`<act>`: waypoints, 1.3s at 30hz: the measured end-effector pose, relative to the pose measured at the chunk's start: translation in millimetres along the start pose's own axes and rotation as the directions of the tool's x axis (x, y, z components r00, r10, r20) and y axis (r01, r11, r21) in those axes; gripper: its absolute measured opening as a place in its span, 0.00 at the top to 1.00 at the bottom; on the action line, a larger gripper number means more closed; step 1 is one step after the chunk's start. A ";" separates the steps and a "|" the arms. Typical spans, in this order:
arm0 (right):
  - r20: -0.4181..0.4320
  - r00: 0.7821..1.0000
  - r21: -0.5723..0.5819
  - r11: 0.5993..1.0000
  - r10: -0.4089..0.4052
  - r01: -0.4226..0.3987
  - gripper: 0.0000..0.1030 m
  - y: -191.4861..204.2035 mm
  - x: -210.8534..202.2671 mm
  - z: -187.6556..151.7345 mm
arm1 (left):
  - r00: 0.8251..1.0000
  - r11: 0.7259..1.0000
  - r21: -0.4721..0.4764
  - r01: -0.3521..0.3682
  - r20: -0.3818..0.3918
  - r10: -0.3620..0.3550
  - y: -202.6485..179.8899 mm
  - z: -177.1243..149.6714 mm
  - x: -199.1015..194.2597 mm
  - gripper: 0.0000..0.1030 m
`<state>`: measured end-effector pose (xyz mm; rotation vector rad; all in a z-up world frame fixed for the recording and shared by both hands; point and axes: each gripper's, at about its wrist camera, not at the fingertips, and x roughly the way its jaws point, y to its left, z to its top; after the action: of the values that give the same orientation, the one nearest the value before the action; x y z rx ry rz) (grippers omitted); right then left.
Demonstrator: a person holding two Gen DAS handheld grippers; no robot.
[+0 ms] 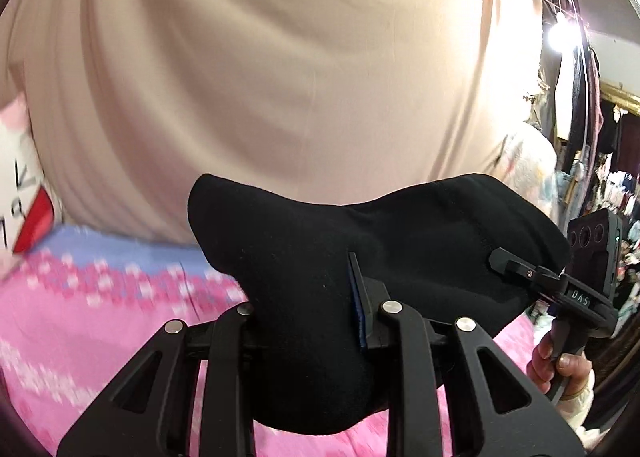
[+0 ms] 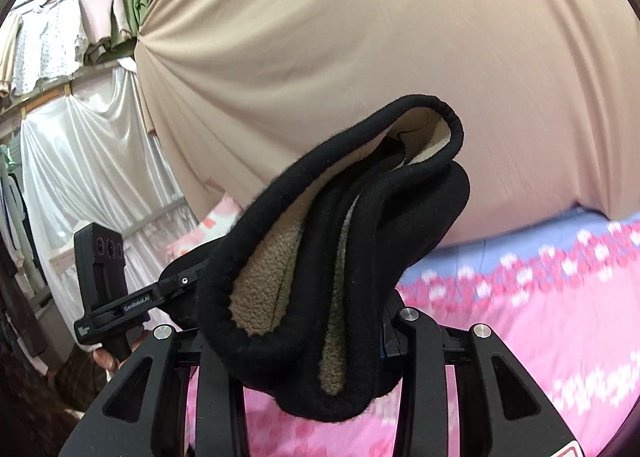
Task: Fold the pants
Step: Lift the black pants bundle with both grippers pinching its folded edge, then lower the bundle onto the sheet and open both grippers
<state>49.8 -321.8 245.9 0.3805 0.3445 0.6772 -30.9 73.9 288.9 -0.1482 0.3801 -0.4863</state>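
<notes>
I am looking at a big beige curtain (image 1: pixel 280 57) that is hanging behind everything, and under it a pink flowered bedspread (image 1: pixel 100 317) is lying flat on the bed. Above that bedspread I am holding up the black pants (image 1: pixel 360 257), which have a tan fuzzy lining (image 2: pixel 264 297) inside. The pants are stretching sideways from one gripper to the other, so their long way is running across, between my two hands, and nothing is holding the cloth below the grippers. My left gripper (image 1: pixel 304 321) is pinching one bunched end of the black cloth, with its fingers close together and the cloth filling the gap. My right gripper (image 2: pixel 312 341) is pinching the other end, where the rolled edge and fuzzy lining are showing, and its fingers are standing a little wider because the bundle there is thick. In the left view, the right gripper (image 1: pixel 532 277) is sitting at the right side, clamped onto the far corner of the cloth. In the right view, the left gripper (image 2: pixel 176 285) is doing the same at the left side. Both hands are about equally near the pants, since each is gripping an end. I think the next move is depending on keeping this sideways line straight and laying the pants down evenly on the bedspread.
</notes>
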 end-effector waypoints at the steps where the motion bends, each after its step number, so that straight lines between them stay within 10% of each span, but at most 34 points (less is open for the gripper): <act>1: 0.008 1.000 0.000 1.000 0.001 -0.001 0.67 -3.3 6.2 5.4 | 1.000 1.000 0.009 -0.005 0.010 0.005 0.2 3.9 2.9 0.76; 14: 0.023 0.999 0.032 0.999 -0.037 0.036 0.67 -63.7 91.4 24.6 | 0.994 0.995 0.049 -0.087 0.067 0.083 23.2 27.7 91.6 0.76; 25: -0.046 0.997 0.153 0.985 -0.069 0.076 0.67 -154.4 163.8 -17.8 | 0.987 0.983 0.091 -0.160 -0.001 0.161 60.6 -16.3 195.4 0.76; 35: -0.236 0.963 0.258 0.947 -0.129 0.190 0.66 -224.4 216.7 -87.5 | 0.960 0.985 0.045 -0.164 -0.224 0.170 102.0 -83.9 275.8 0.75; 39: -0.321 0.929 0.300 0.910 -0.187 0.287 0.36 -242.7 219.5 -107.0 | 0.949 0.985 0.007 -0.171 -0.266 0.166 113.9 -101.3 280.3 0.57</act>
<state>294.5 -326.4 3.7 0.5630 0.7800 0.4263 206.9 33.5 80.0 -0.0647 0.6550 -0.3342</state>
